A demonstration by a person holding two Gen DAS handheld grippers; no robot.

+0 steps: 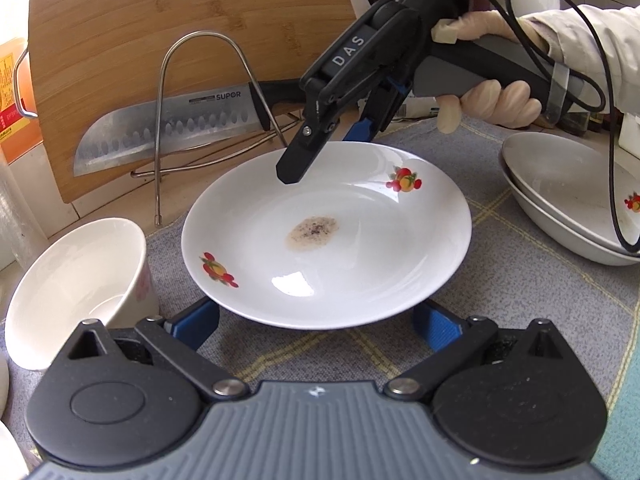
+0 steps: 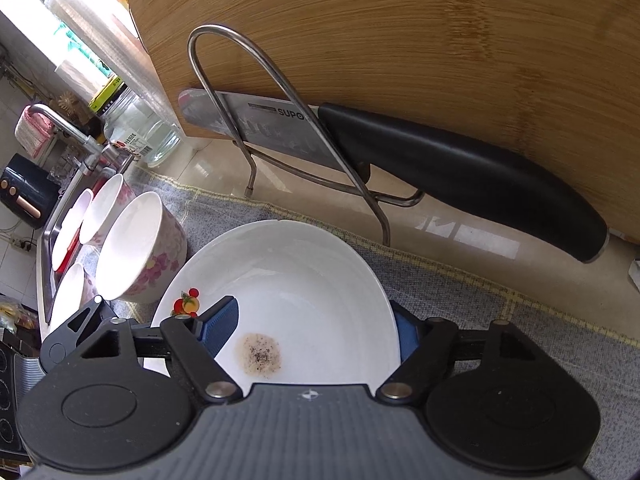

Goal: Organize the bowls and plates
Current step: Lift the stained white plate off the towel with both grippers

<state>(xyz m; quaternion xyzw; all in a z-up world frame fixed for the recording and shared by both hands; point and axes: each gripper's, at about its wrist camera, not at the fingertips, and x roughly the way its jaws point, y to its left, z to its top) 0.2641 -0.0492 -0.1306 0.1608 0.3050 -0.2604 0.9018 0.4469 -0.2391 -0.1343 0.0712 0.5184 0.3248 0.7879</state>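
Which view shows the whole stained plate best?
The left wrist view: the stained plate shows nearly whole, both fruit decals and the central stain visible. The right wrist view shows the stain and one decal, the plate's near part hidden behind the tongs.

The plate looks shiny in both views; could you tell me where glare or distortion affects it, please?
Left wrist view: a bright window glint sits on the plate near its front rim, and softer sheen crosses the middle; the stain stays sharp. Right wrist view: the fisheye bends the plate into a lopsided oval, the window at upper left is blown out, and the counter shows a pale reflection.
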